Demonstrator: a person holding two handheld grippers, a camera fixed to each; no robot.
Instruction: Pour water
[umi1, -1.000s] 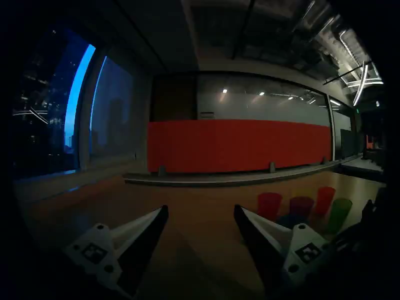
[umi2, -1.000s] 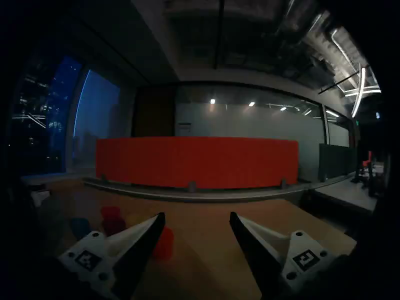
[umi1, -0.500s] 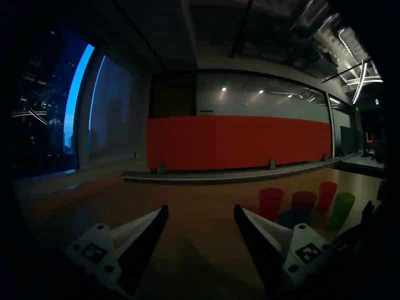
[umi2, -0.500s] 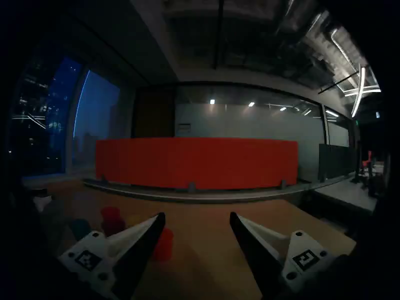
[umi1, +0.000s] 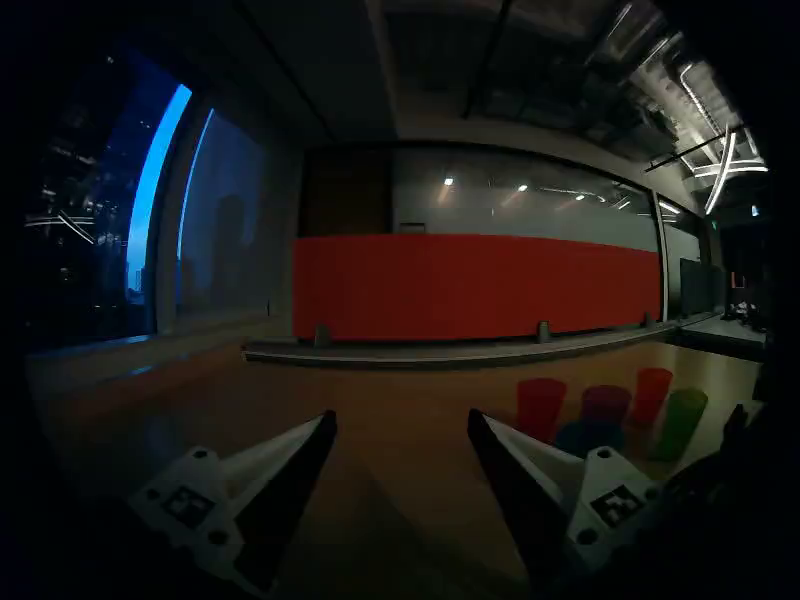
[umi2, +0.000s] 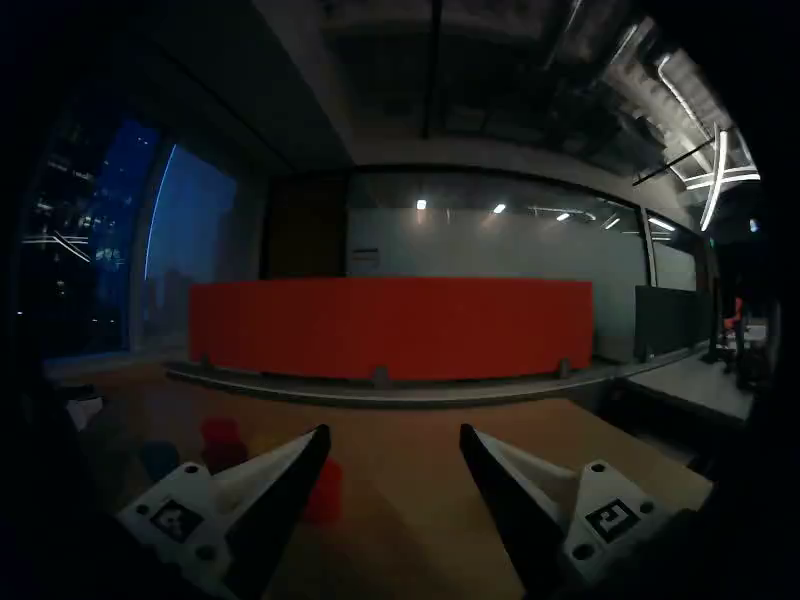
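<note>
The room is dim. In the left gripper view, my left gripper (umi1: 400, 432) is open and holds nothing above a wooden table (umi1: 400, 420). Right of it stands a cluster of plastic cups: a red cup (umi1: 540, 404), a purple cup (umi1: 605, 403), an orange-red cup (umi1: 652, 394), a green cup (umi1: 683, 422) and a low blue cup (umi1: 578, 438). In the right gripper view, my right gripper (umi2: 393, 440) is open and holds nothing. A red cup (umi2: 324, 492) stands just behind its left finger. A darker red cup (umi2: 220, 440) and a blue cup (umi2: 158, 458) stand further left.
A long red panel (umi1: 470, 285) runs along the table's far edge under a glass wall. Dark windows (umi1: 150, 230) line the left side. The tabletop (umi2: 420, 500) stretches ahead of both grippers. A small white object (umi2: 85, 410) lies at the far left, too dim to identify.
Almost nothing differs: both views drift very slightly, the cups stay put, and both grippers keep the same opening.
</note>
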